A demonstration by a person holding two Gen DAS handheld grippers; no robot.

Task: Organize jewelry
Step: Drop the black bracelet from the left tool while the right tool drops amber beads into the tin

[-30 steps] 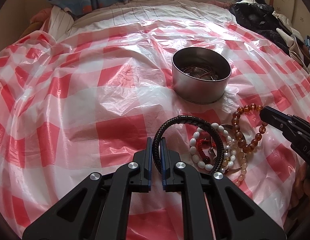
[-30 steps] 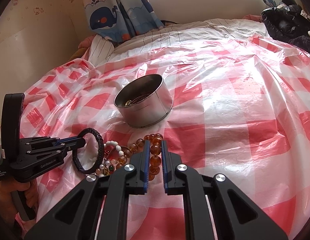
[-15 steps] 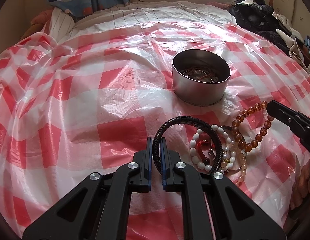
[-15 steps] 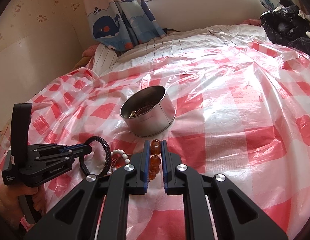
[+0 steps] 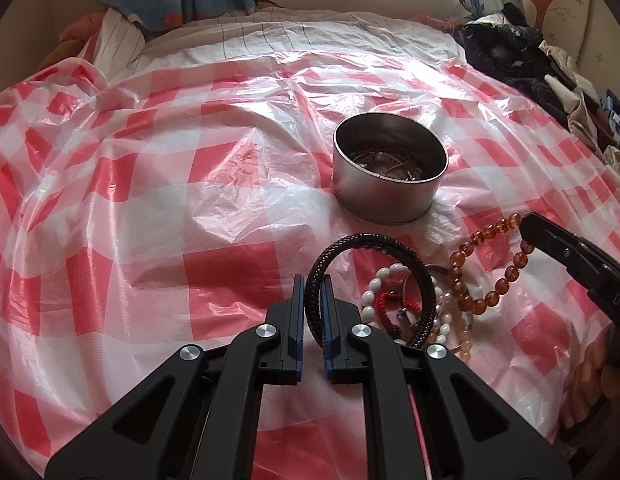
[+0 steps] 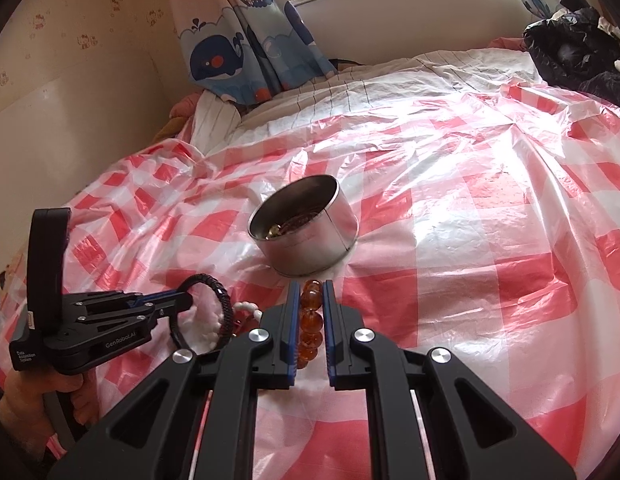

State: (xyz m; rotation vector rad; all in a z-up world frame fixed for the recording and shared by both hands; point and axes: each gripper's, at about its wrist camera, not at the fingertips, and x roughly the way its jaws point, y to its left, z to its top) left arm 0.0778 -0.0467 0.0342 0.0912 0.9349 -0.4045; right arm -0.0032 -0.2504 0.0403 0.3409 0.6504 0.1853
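Right now I'm working both hands at once. My left gripper (image 5: 311, 312) is clamping the black braided bracelet (image 5: 366, 276) by its near side, so the loop is standing up w/ its far side by the rest of the pile. My right gripper (image 6: 311, 316) is pinching the amber bead bracelet (image 6: 310, 320) along its strand, beads lined up btwn the blue pads, jaws narrow on it.

I'm holding each by one side so it hangs free & can probably drop straight into the metal tin (image 5: 390, 178), which is sitting mid-bed on the red-checked plastic sheet (image 5: 150, 200), just beyond the pile, open top facing up. Tin's already got some pieces in it.

The white bead bracelet (image 5: 376, 288) & a red cord piece (image 5: 390, 302) are lying in a tangle on the sheet toward the near edge of the bed.

Hard to tell: what exactly is in the tin (thin coppery loops, can't ID). The pile overlaps itself, so piece count is unclear. In the right wrist view most of the amber loop is hidden behind my own gripper.
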